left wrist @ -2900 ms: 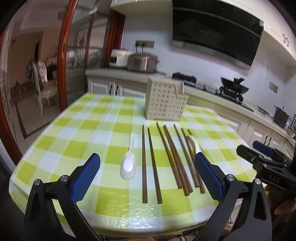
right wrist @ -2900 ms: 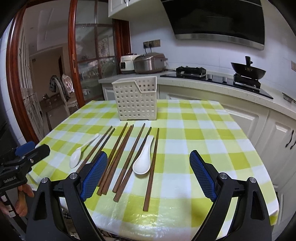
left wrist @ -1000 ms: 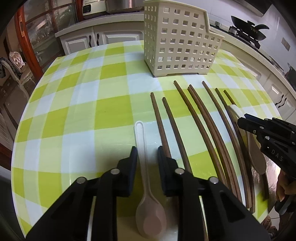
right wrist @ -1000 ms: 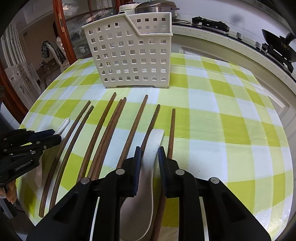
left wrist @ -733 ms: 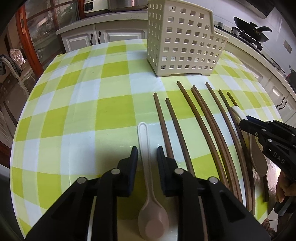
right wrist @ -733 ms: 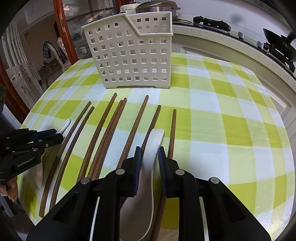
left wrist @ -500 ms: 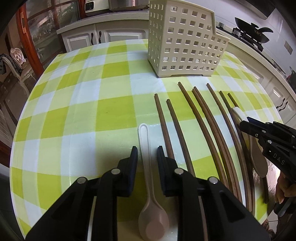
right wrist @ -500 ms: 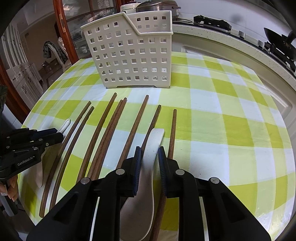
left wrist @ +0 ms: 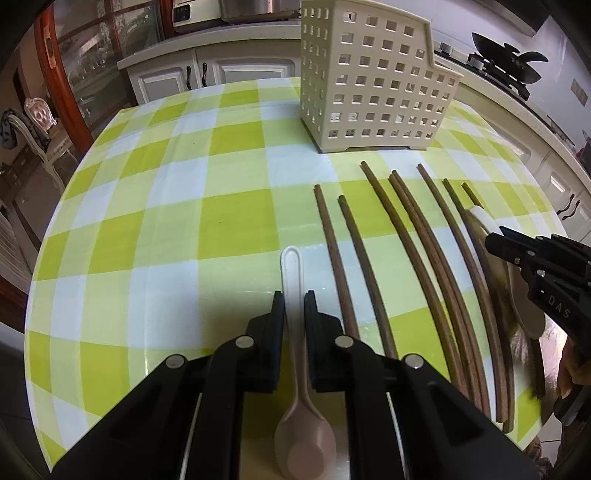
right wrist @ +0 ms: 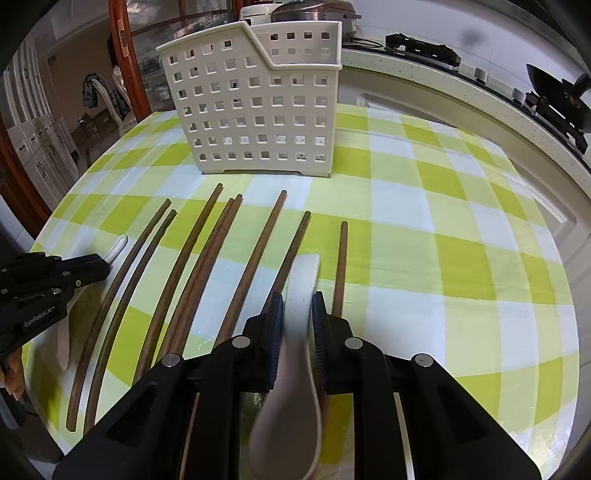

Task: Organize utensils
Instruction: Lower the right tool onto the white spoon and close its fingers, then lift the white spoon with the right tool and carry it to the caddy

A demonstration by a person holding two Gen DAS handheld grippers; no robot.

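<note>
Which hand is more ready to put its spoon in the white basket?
Probably about even, slightly the right. The right gripper is closing on the wide spoon, the left gripper on the thin spoon. The basket looks nearly straight ahead of the right one.

This is a home kitchen that opens onto a living space. A table (left wrist: 155, 221) with a glossy green, yellow and white checked cloth stands close to a pale stone counter (right wrist: 461, 92) that curves past its far and right edges. On the counter sit a black gas hob (right wrist: 421, 46) and a dark wok (left wrist: 506, 62) on a burner, and beyond the table's far edge stand a rice cooker (right wrist: 314, 9) and a white appliance (left wrist: 190, 11). White panelled cabinet doors (left wrist: 221, 75) with dark handles run under the counter. To the left, a red-brown wooden door frame (right wrist: 127, 62) with glass panes gives onto a room with an ornate pale chair (left wrist: 38, 125).
</note>
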